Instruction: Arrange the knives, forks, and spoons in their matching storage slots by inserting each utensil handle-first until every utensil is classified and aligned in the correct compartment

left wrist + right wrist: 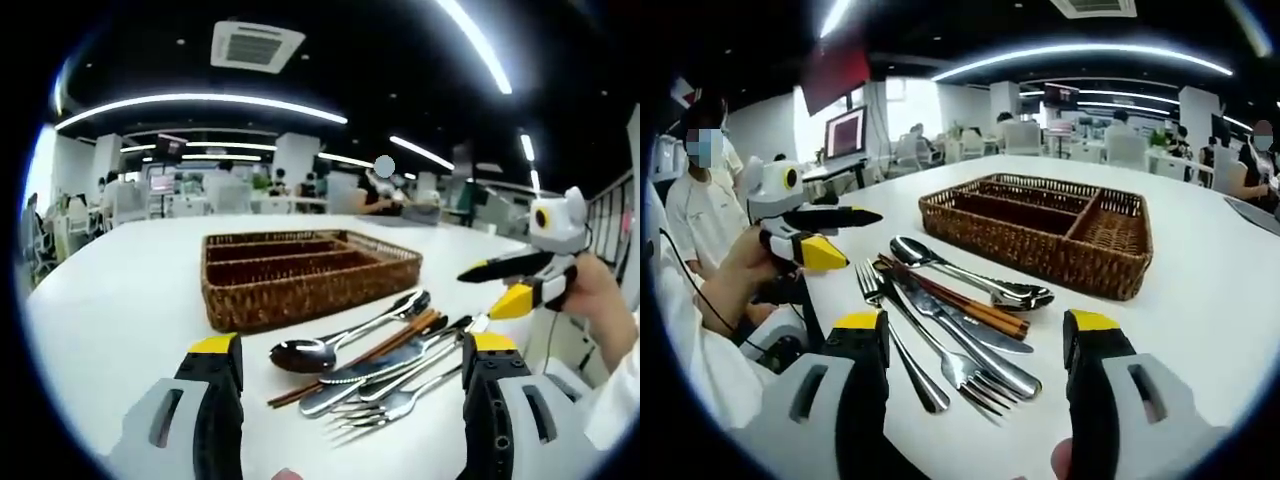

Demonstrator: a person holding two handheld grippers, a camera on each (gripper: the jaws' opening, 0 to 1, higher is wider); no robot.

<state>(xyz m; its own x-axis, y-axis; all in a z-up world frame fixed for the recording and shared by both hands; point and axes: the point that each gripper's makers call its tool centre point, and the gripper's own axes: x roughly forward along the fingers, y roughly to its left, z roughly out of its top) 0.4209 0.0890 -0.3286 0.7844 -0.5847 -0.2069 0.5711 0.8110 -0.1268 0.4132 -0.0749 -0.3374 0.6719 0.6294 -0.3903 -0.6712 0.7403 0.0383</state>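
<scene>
No text, label or number is legible in either view.

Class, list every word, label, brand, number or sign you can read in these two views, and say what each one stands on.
None can be read.
Monitors in the background: lit, but their content is too small and blurred.
Wicker tray, utensils, left gripper and right gripper: no lettering shows.

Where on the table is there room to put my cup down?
The white table is bare left of the wicker tray, and again past the tray's far side. It is crowded in front of the tray, where spoons, forks, a knife and chopsticks lie piled.
</scene>
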